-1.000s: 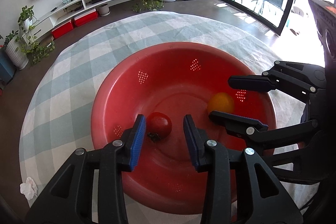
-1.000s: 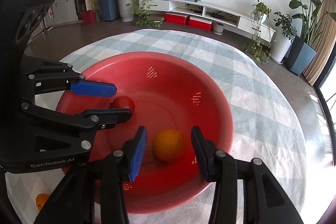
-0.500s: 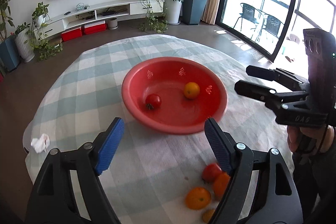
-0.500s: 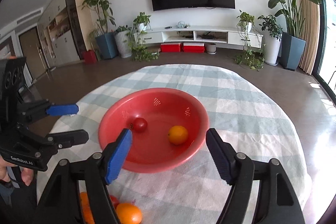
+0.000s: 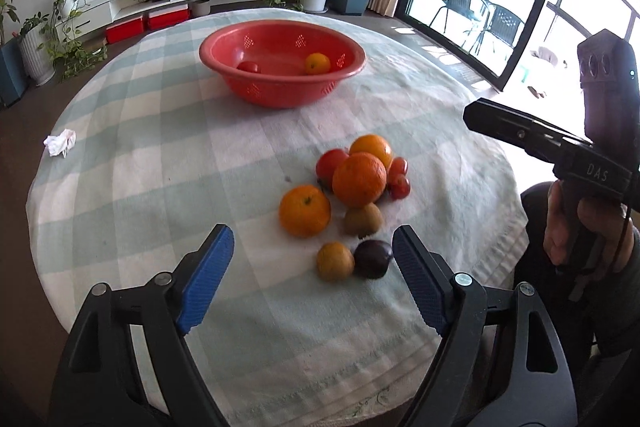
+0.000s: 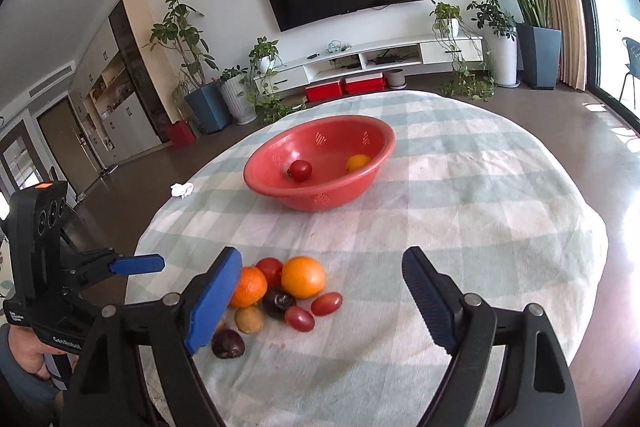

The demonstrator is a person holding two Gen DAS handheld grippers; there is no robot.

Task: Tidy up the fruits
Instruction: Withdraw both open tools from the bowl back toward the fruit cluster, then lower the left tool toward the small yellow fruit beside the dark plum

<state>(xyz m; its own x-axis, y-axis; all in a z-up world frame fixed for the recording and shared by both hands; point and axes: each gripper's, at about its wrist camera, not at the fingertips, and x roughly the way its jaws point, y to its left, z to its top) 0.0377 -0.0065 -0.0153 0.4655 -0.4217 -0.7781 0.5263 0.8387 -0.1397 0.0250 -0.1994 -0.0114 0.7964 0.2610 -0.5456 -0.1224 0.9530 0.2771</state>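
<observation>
We have a tomato [image 5: 248,67] and one orange [image 5: 317,63] in the far red bowl [image 5: 280,95]. The fruit pile [image 5: 352,203] waits near us. Our left gripper [image 5: 312,281] and right gripper [image 6: 320,301] have just been opening, both wide and empty.

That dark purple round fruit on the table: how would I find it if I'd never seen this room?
Start at the red plastic bowl on the checked tablecloth, then come toward the near edge to the fruit pile. At its nearest end lies the dark purple round fruit, beside a small yellow-brown fruit. It is the only near-black piece.
</observation>
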